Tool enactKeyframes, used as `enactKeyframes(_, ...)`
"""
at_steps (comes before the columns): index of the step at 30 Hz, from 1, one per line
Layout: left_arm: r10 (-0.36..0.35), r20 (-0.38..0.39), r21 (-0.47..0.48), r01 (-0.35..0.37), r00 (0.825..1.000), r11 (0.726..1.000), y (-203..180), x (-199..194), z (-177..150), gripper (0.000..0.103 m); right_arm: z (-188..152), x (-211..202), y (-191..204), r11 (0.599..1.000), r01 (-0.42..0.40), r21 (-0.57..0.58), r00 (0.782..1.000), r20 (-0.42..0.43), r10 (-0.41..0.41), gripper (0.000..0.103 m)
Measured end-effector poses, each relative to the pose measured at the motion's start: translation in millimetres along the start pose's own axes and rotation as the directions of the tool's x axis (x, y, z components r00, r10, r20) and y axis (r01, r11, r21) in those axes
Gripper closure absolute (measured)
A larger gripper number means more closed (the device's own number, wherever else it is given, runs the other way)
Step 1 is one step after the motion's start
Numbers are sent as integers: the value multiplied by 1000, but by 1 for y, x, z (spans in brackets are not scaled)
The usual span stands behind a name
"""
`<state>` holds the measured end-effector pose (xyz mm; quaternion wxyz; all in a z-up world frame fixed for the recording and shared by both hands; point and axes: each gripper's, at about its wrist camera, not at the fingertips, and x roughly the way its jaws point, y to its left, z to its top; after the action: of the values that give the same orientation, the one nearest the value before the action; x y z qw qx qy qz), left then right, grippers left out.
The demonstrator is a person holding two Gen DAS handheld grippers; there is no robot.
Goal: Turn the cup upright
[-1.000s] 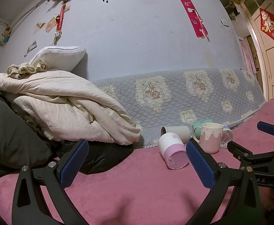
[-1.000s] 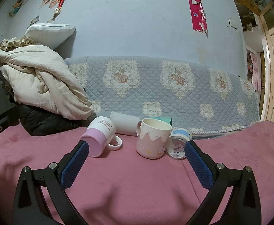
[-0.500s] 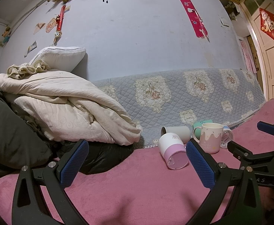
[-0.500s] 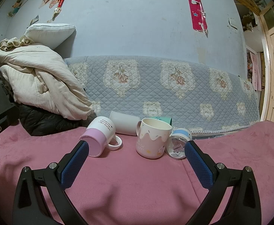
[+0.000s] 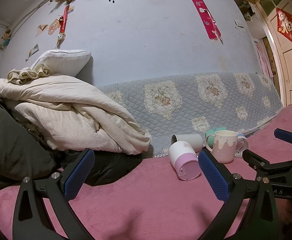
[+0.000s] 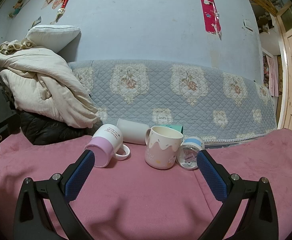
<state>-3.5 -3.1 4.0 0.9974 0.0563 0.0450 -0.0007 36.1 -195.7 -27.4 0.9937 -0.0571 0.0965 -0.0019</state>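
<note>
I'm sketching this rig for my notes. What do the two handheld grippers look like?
Both match: the left gripper and the right gripper have black, angular, cut-out frames with silver screw heads. Each finger carries a long blue pad with a fine dotted grip texture. White letters "AS" show on the right gripper's body in the left view. No cables or sleeves visible.

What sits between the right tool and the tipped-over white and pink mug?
Nothing visible. Only bare pink blanket lies between the open right tool and the white and pink mug, which lies on its side just ahead of the tool's left finger. The upright cream mug stands to its right, apart.
</note>
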Motion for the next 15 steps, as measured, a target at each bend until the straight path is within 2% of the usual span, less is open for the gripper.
enactKeyframes(15, -1, 0, 0, 1, 1000, 1000, 0, 0, 0, 0, 0, -1, 0, 1000, 0, 0, 1000, 0, 0, 0)
